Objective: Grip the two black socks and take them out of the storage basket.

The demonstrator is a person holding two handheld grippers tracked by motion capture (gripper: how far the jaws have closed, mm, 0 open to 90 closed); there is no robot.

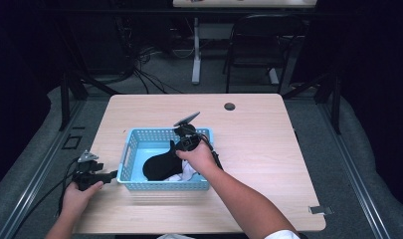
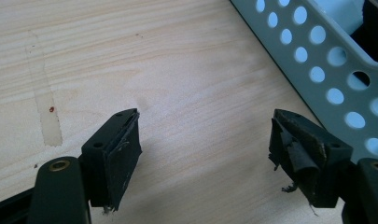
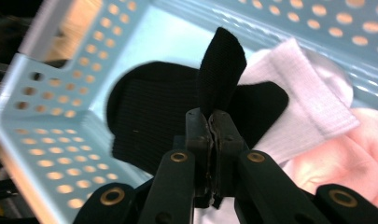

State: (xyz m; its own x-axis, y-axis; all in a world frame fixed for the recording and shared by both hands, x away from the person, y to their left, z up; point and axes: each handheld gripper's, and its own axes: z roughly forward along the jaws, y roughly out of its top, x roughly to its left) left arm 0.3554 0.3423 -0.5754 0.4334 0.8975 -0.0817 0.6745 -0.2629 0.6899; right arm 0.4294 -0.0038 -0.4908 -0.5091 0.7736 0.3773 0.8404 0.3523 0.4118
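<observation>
- Two grippers were in play when we looked: the left gripper (image 1: 111, 175) sat at about 8 o'clock on the wooden table (image 1: 258, 149), held by the left hand (image 1: 81, 195), and the right gripper (image 1: 175, 149) was down inside the blue basket (image 1: 125, 155) near the table's middle.
- From the left gripper view we could see its jaws standing wide apart with nothing between them, just bare wood underneath. The pads (image 2: 122, 156) looked pretty chewed up, with frayed bits hanging off.
- That same view had the basket's perforated wall (image 2: 317, 70) running off toward 2 o'clock, just beside the right-hand jaw.
- The right gripper's jaws were pinched together on a fold of the black sock (image 3: 221, 70), and that fold stuck straight up above the tips at 12 o'clock.
- The rest of the black sock lay spread on the basket floor, reaching toward 9 o'clock in the right gripper view.
- We also spotted a white sock (image 3: 308, 102) at around 2 o'clock from the jaws, touching the black one, plus something soft and pink (image 3: 350, 158) at 4 o'clock. We couldn't tell what the pink thing was.
- In the high view the right hand (image 1: 199, 158) covered the basket's 4 o'clock corner, with a bit of white fabric just under it.
</observation>
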